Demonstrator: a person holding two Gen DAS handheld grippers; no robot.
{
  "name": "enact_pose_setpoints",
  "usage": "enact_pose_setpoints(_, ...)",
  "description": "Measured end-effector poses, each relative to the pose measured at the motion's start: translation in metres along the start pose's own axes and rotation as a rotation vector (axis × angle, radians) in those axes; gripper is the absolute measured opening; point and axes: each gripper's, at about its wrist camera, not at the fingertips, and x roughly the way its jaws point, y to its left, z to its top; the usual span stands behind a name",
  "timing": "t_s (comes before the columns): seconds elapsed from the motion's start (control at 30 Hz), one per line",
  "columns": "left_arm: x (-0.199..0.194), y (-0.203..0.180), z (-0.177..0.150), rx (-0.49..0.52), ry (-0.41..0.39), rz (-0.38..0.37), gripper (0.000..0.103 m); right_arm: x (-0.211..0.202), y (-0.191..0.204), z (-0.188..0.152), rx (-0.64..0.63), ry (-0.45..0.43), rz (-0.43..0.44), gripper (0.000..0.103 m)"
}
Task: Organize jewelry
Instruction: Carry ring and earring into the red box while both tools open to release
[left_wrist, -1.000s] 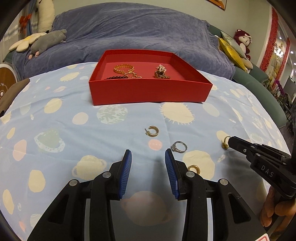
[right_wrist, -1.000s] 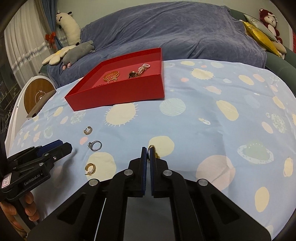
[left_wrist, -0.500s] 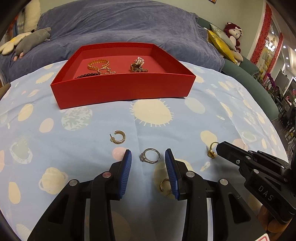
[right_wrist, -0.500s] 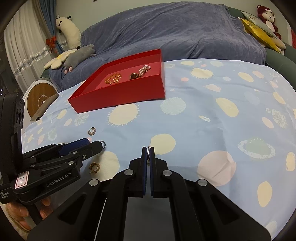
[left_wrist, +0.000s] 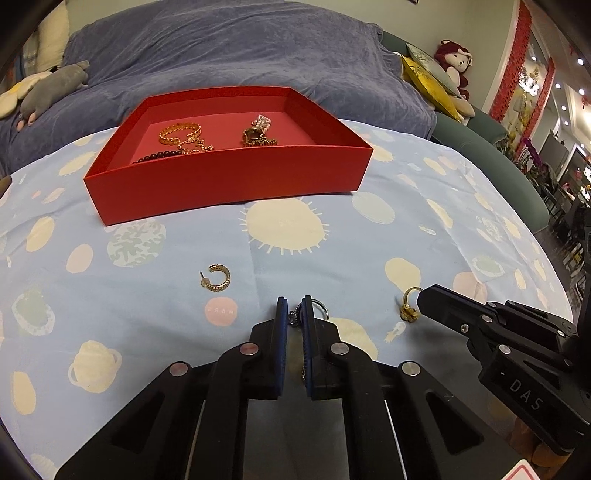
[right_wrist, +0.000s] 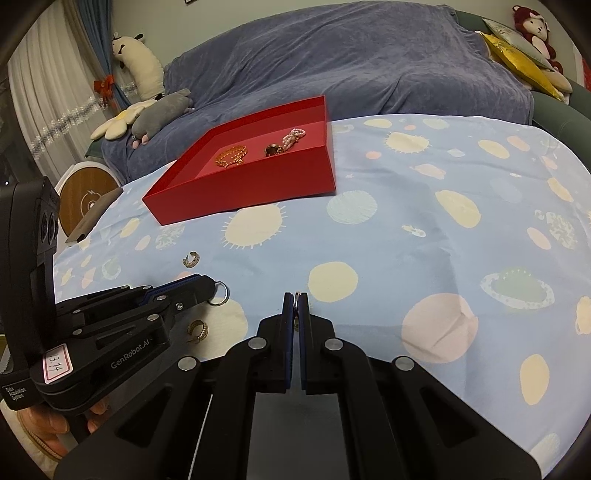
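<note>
Left claw (left_wrist: 294, 313) is clamped on the silver ring (left_wrist: 320, 309); the stone end sits between the blue pads (left_wrist: 282, 325) and the band pokes out to the right, down at the cloth. Its figure just dropped to near 0, so the jaws are closed on it. In the right wrist view the ring (right_wrist: 218, 292) shows at the tip of that claw (right_wrist: 212, 286).

Right claw (right_wrist: 296, 308) is pinched tight on the gold ring (left_wrist: 408, 309); only a thin edge of metal shows between its pads (right_wrist: 288, 325).

Loose on the counter (left_wrist: 424, 236), which has a blue spotted cloth: 1 gold hoop earring (left_wrist: 217, 277) left of the left claw, and a 2nd gold hoop earring (right_wrist: 198, 329) close under the left claw in the right wrist view.

Red tray (left_wrist: 229, 182) sits at the far side, well apart from both claws. It holds a gold chain bracelet (left_wrist: 181, 134), dark beads (left_wrist: 157, 157) and a pearl piece (left_wrist: 260, 129).
</note>
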Motion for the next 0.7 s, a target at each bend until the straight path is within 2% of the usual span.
enact_pose_setpoints(0.47,-0.044,0.020,0.014,-0.067,-0.055,-0.004,0.005,-0.032,0.013,0.026,-0.010,-0.067,0.064,0.001)
enact_pose_setpoints(0.7,-0.067,0.043,0.026,-0.072,-0.101,0.035,0.005,-0.036,0.022,0.051,-0.047,-0.089,0.085,0.001)
